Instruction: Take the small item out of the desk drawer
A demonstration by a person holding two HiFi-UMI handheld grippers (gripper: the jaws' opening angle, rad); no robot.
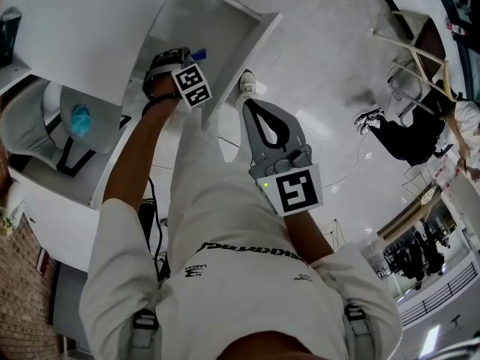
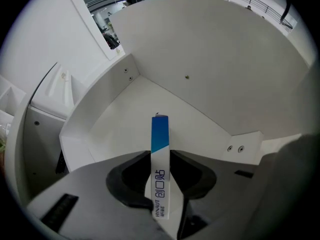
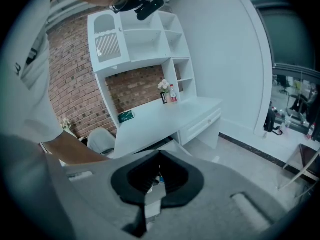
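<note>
left tongs (image 2: 160, 155), in the drawer (image 2: 125, 115), pinched the slim box (image 2: 160, 133) w/ its long axis near-far btwn them; right tongs (image 3: 159, 154) pressed together, well apart.

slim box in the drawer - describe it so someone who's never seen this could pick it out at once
Start at the white desk, whose open drawer is plain white inside. There the left gripper clamps a slim box that stands on edge. It is the only coloured thing in view there: white with blue print, and a solid blue far end.
</note>
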